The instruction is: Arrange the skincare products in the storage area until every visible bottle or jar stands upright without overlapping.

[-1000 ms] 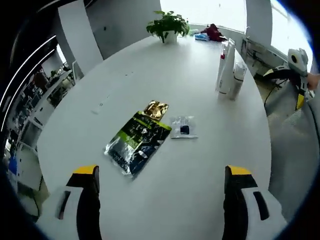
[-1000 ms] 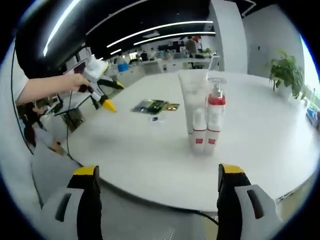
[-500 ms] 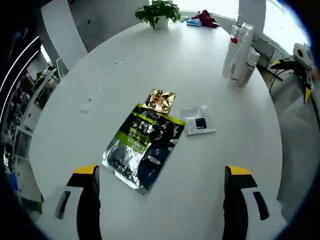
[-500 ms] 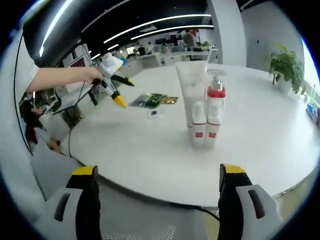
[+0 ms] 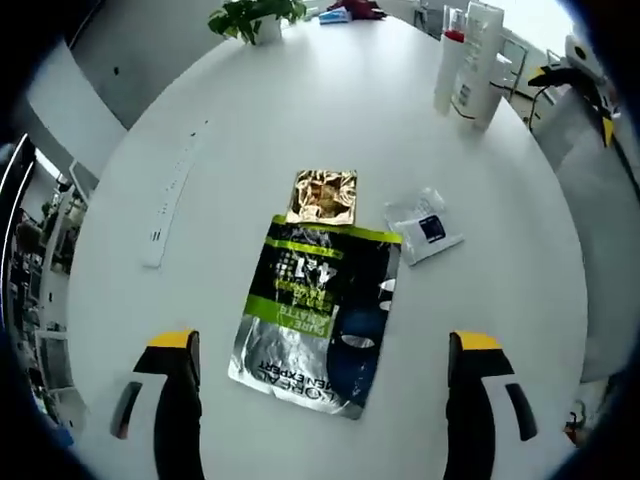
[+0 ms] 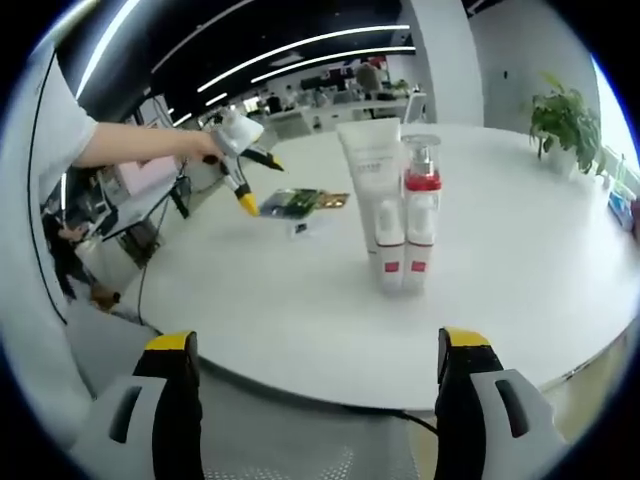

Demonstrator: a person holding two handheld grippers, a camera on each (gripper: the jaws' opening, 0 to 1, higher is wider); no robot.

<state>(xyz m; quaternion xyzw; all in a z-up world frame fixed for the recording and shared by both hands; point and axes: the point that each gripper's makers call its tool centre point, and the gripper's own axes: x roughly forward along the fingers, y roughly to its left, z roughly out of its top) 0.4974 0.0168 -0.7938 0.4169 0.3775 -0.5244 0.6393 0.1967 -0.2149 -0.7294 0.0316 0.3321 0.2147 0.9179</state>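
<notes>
A large green, black and silver sachet (image 5: 315, 310) lies flat on the white table (image 5: 200, 130), with a gold foil sachet (image 5: 323, 196) touching its far end and a small clear sachet (image 5: 425, 226) to its right. My left gripper (image 5: 325, 400) hovers open above the large sachet. Upright near the table's far right edge are a white tube (image 6: 368, 185), a pump bottle with a red collar (image 6: 421, 200) and small red-labelled bottles (image 6: 391, 262), packed close together; the same bottles (image 5: 466, 58) stand far off in the left gripper view. My right gripper (image 6: 315, 410) is open, short of the table edge.
A potted plant (image 5: 255, 15) stands at the far side of the table. A long white strip (image 5: 170, 200) lies left of the sachets. A person's hand holds the left gripper (image 6: 240, 150) over the flat sachets (image 6: 300, 203). Office desks fill the background.
My left gripper has moved forward and tipped down over the sachets, so they now lie between its jaws. The right gripper view has shifted only slightly. Nothing on the table has moved.
</notes>
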